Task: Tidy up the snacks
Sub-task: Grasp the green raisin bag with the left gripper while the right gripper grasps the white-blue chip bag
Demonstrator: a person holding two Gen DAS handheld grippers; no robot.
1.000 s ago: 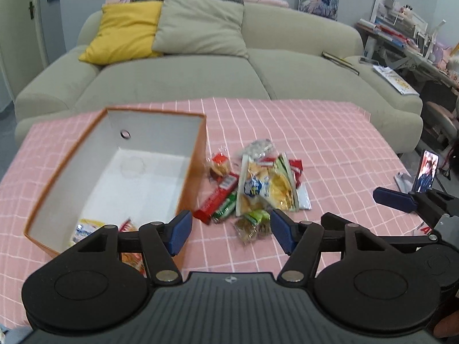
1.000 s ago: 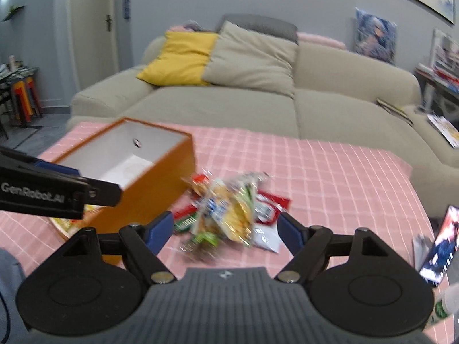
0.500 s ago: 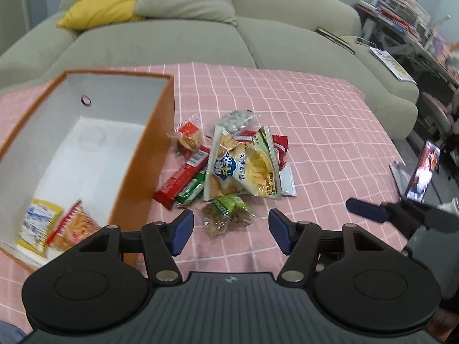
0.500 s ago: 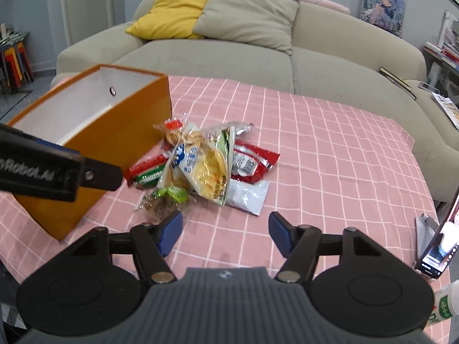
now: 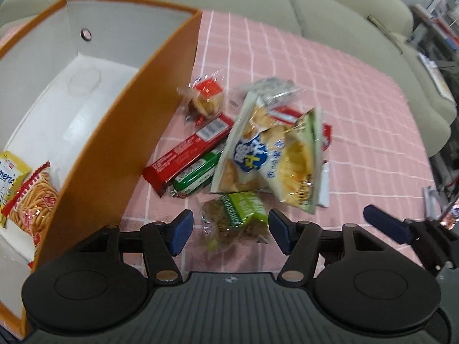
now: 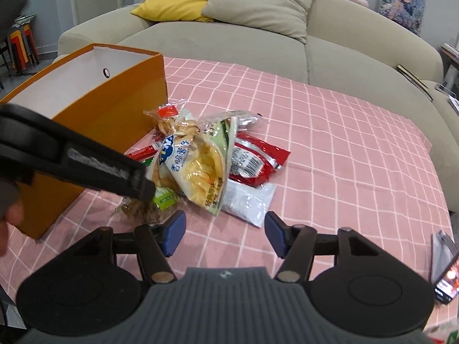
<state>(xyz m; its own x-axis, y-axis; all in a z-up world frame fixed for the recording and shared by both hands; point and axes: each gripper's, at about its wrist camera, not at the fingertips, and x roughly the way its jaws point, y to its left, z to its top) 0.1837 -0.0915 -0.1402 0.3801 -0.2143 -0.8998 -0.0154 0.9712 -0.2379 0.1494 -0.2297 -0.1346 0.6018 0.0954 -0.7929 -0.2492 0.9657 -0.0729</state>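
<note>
A pile of snacks lies on the pink checked tablecloth [image 5: 287,57] beside an orange box [image 5: 120,132]. My left gripper [image 5: 231,230] is open, its jaws on either side of a small green packet [image 5: 241,209]. Behind it lie a chips bag [image 5: 258,154], a red bar [image 5: 189,152] and a green bar [image 5: 198,175]. The box holds two packets [image 5: 31,197]. My right gripper [image 6: 223,233] is open and empty, just in front of a white packet [image 6: 246,197] and the chips bag [image 6: 198,166]. The left gripper's body [image 6: 71,157] crosses the right wrist view.
A beige sofa [image 6: 258,43] with yellow and grey cushions stands behind the table. A phone [image 6: 447,281] sits at the table's right edge. A red packet [image 6: 255,157] lies in the pile. The box [image 6: 109,109] stands at the left.
Both grippers have moved down and forward toward the snack pile. The left gripper's jaws now flank the green packet. Both stay open.
</note>
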